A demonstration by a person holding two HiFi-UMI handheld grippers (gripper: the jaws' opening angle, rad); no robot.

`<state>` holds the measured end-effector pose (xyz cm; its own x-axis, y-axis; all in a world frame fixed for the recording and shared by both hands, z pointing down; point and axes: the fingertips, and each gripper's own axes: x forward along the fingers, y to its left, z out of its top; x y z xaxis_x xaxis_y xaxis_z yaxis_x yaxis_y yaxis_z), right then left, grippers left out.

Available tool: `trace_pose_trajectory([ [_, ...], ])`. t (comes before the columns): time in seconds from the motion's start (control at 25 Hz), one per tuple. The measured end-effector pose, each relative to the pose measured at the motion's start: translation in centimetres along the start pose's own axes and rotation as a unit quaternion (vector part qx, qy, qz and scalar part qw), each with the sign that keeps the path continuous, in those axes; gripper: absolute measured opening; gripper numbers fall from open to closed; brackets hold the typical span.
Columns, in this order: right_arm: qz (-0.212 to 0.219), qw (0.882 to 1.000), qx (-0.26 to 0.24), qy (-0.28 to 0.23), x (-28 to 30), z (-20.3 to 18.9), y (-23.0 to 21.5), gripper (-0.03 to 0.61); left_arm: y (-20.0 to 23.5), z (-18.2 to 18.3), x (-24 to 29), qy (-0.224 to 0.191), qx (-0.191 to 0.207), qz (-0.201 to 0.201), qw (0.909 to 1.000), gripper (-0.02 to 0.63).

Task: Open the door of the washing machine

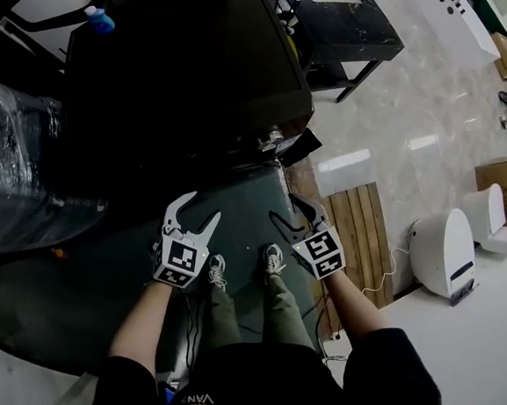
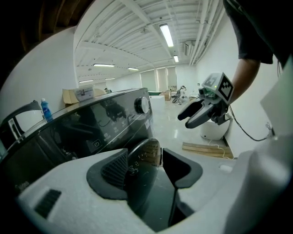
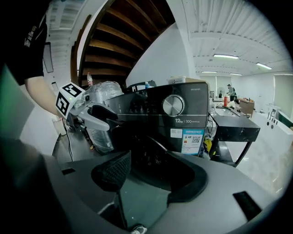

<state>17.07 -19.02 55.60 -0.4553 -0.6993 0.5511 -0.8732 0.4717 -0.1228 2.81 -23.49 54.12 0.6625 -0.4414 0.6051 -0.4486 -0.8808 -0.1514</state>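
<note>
The black washing machine [image 1: 186, 68] stands in front of me, seen from above in the head view. Its silver knob [image 3: 173, 105] and a blue sticker [image 3: 192, 139] show on the front panel. The round dark door [image 3: 149, 157] sits below the panel and looks closed; from the side it appears as a glassy disc [image 2: 144, 153]. My left gripper [image 1: 202, 209] [image 2: 146, 167] is open with empty jaws, a short way from the door. My right gripper [image 1: 286, 209] [image 3: 153, 176] is also open and empty, facing the door. Each gripper shows in the other's view, the right gripper [image 2: 201, 112] and the left gripper [image 3: 91, 116].
I stand on a dark green mat [image 1: 70, 287]. A plastic-wrapped bulk [image 1: 18, 168] is at the left, a blue bottle [image 1: 100, 21] on the machine's top. A black table [image 1: 348, 29], wooden slats [image 1: 357, 224], a white rounded device [image 1: 443, 249] and a cable lie to the right.
</note>
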Motion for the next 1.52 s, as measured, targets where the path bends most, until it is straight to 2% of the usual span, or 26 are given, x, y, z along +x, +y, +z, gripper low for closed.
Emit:
trace_pose_trajectory([
  [0.4, 0.016, 0.998, -0.054, 0.039, 6.2, -3.7, -4.0, 0.253, 2.2, -2.3, 3.7, 0.043, 0.048, 0.041, 0.9971, 0.236],
  [0.52, 0.027, 0.995, -0.086, 0.051, 7.7, -4.3, -4.5, 0.262, 2.6, -2.6, 4.4, 0.054, 0.064, 0.052, 0.9951, 0.239],
  [0.68, 0.042, 0.987, -0.142, 0.061, 9.5, -4.8, -5.0, 0.275, 2.7, -2.7, 5.1, 0.066, 0.091, 0.057, 0.992, 0.241],
  [0.92, 0.058, 0.979, -0.184, 0.062, 11.2, -4.8, -6.0, 0.275, 1.6, -3.0, 6.1, 0.087, 0.12, 0.055, 0.9874, 0.244],
  [1.2, 0.084, 0.964, -0.24, 0.074, 13.4, -5.1, -6.1, 0.275, 2.3, -2.6, 7.0, 0.098, 0.132, 0.057, 0.9846, 0.245],
  [1.52, 0.106, 0.947, -0.293, 0.084, 14.7, -6.0, -6.2, 0.264, 2.2, -3.1, 8.2, 0.14, 0.158, 0.043, 0.9766, 0.245],
])
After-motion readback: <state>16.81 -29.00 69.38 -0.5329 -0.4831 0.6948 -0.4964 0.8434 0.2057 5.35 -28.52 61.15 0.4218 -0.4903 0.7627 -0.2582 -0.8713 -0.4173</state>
